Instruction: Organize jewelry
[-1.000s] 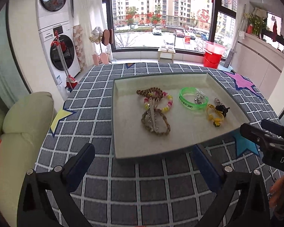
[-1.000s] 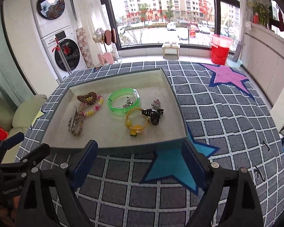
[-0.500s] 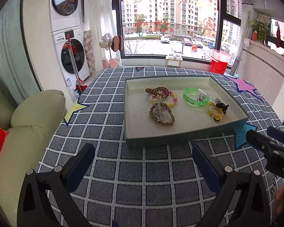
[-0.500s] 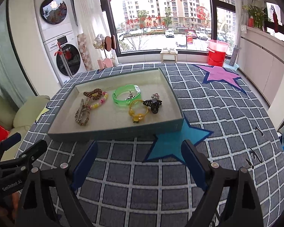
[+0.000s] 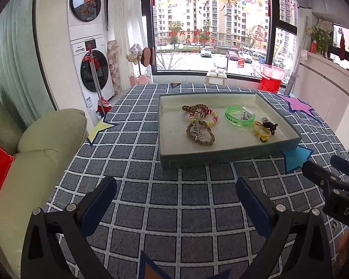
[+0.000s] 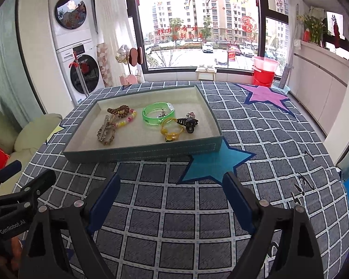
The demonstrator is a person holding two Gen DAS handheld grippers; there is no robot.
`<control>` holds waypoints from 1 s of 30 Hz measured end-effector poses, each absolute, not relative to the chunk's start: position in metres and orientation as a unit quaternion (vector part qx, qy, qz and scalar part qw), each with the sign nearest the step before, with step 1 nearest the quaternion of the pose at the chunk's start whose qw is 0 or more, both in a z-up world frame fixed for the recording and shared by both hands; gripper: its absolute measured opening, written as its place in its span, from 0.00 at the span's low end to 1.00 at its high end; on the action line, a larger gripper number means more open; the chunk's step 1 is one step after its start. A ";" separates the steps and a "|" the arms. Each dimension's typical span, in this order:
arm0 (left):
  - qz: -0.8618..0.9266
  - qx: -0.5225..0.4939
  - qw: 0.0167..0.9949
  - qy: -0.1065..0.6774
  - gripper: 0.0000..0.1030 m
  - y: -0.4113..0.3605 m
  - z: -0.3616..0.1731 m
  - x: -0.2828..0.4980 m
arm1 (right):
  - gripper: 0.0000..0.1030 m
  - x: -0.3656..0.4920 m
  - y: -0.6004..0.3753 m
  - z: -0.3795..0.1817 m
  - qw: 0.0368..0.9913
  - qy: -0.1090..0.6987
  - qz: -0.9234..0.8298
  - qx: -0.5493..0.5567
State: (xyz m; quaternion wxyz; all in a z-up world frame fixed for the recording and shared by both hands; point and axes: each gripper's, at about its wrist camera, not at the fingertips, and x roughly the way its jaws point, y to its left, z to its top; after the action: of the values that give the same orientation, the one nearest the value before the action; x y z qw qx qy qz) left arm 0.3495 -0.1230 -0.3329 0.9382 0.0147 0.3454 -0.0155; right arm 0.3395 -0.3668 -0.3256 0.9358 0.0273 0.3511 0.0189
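A table under a grey checked cloth [image 6: 174,209] with coloured stars fills the room's middle, with a pale green sofa [image 5: 41,153] at its left and stacked washing machines [image 5: 88,53] against the far left wall beside a tall window. On the cloth sits a shallow teal tray [image 6: 142,154], its near wall facing both cameras and a blue star [image 6: 215,162] at its near right corner.

All the jewelry lies inside the tray, bunched in the middle. At the left a braided brown cord bracelet [image 5: 200,133] lies with a silver hair clip [image 5: 197,125] on top of it and a pink and yellow bead bracelet [image 5: 211,117] touching it. To the right is a green translucent bangle [image 6: 158,116] with a small metal charm lying on it, then a yellow ring bracelet [image 6: 171,131] touching a black claw clip [image 6: 188,123].

The left gripper [image 5: 176,195] and the right gripper [image 6: 171,195] both hover over bare cloth on the near side of the tray, jaws wide apart and holding nothing.

The risk, as I judge it, lies in the clutter. The pieces overlap, so closing on the cord bracelet would likely drag the hair clip and beads with it, and the yellow ring could snag on the claw clip. The flat, thin pieces may slip from wide pads, and a low approach could knock the tray's near wall and shift everything.
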 end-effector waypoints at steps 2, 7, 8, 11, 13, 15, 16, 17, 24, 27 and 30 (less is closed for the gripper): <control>-0.015 0.016 0.938 0.345 1.00 -0.123 -0.333 0.349 | 0.89 0.339 -0.367 -0.324 0.936 0.349 0.019 0.027; -0.014 0.015 0.939 0.344 1.00 -0.123 -0.333 0.347 | 0.89 0.338 -0.366 -0.322 0.938 0.346 0.018 0.024; -0.014 0.015 0.939 0.343 1.00 -0.123 -0.332 0.346 | 0.89 0.337 -0.367 -0.322 0.938 0.346 0.018 0.024; -0.013 0.015 0.939 0.342 1.00 -0.122 -0.332 0.343 | 0.89 0.337 -0.366 -0.322 0.938 0.346 0.018 0.024; -0.013 0.015 0.939 0.343 1.00 -0.122 -0.332 0.343 | 0.89 0.337 -0.366 -0.321 0.938 0.346 0.019 0.025; -0.013 0.015 0.939 0.342 1.00 -0.122 -0.331 0.343 | 0.89 0.336 -0.366 -0.321 0.938 0.345 0.019 0.025; -0.013 0.015 0.939 0.342 1.00 -0.122 -0.331 0.343 | 0.89 0.336 -0.366 -0.321 0.938 0.345 0.018 0.024; -0.013 0.015 0.939 0.342 1.00 -0.122 -0.332 0.344 | 0.89 0.336 -0.366 -0.320 0.938 0.345 0.019 0.024; -0.013 0.016 0.939 0.342 1.00 -0.123 -0.331 0.342 | 0.89 0.335 -0.365 -0.319 0.939 0.344 0.019 0.023; -0.012 0.015 0.939 0.343 1.00 -0.123 -0.330 0.341 | 0.89 0.335 -0.365 -0.318 0.938 0.344 0.020 0.024; -0.011 0.015 0.939 0.343 1.00 -0.123 -0.330 0.340 | 0.89 0.335 -0.364 -0.318 0.939 0.343 0.019 0.023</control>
State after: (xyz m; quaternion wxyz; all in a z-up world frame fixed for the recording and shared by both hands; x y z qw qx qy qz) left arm 0.3405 -0.1230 -0.3302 0.9390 0.0148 0.3434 -0.0115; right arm 0.3351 -0.3644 -0.3182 0.9388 0.0231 0.3430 0.0191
